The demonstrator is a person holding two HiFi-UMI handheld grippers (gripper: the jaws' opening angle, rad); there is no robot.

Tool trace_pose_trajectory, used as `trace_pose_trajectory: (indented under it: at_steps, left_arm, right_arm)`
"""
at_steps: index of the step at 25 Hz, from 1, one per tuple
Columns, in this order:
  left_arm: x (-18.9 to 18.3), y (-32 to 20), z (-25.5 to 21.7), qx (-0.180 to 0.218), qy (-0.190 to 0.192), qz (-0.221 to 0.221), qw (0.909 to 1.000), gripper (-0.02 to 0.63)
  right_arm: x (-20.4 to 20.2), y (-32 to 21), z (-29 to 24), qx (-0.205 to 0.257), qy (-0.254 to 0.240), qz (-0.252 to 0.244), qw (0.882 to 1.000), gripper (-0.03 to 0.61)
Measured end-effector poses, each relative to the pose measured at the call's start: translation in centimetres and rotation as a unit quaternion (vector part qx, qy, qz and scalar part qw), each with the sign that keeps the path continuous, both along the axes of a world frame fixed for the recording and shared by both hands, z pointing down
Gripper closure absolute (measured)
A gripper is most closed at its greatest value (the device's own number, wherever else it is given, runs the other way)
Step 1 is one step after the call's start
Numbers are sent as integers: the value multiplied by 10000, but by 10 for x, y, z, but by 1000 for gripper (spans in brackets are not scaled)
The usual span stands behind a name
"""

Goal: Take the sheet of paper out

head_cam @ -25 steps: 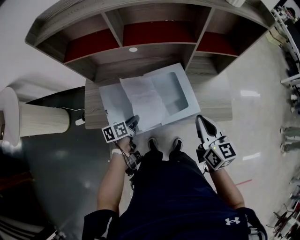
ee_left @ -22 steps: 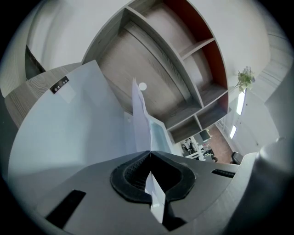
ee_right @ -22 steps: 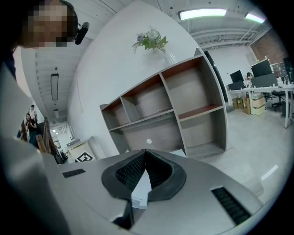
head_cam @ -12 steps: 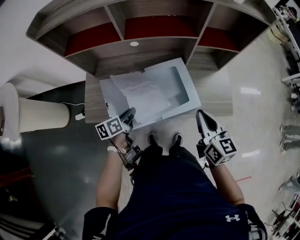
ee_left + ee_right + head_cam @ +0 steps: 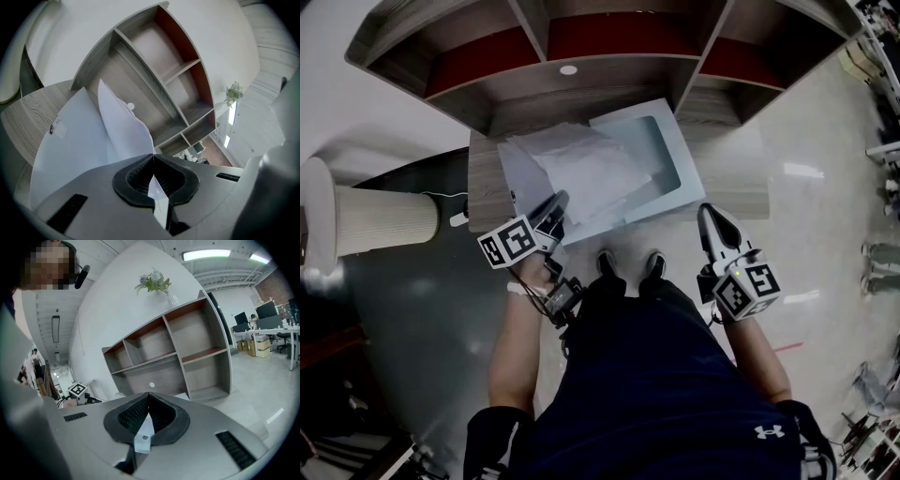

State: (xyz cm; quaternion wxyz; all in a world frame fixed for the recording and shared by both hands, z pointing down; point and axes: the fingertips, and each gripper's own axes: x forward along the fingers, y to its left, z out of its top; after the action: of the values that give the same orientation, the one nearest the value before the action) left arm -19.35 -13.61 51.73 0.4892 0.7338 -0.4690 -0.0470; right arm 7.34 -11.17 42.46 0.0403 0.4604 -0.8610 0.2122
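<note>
The left gripper [image 5: 555, 204] is shut tight on the near corner of the sheet of paper [image 5: 586, 169]. The sheet curls up from the pinched jaws and hangs over the left half of a flat white folder [image 5: 614, 127]. The folder lies open on a small wooden table [image 5: 483, 202], and its right half has a window shape cut in it.

The right gripper [image 5: 710, 211] hangs over the floor, just off the table's right end. Its jaws are closed together and hold nothing.

Behind the table stands a big grey wooden shelf [image 5: 525, 111] with red back walls. A plant in a glass vase [image 5: 154, 282] sits on top of it. A lamp with a pale shade [image 5: 375, 220] is to the left of the table. The floor [image 5: 806, 141] is pale and shiny. Far off to the right there are office desks [image 5: 267, 333] with screens on them.
</note>
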Motion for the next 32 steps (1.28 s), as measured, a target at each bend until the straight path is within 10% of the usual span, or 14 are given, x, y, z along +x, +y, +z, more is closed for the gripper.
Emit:
trace_pose_trajectory:
  at_steps: [32]
  left_arm:
    - [66, 6, -129, 1014, 647, 621, 9908, 600]
  right_arm:
    - [28, -33, -55, 513, -293, 392, 9975, 566]
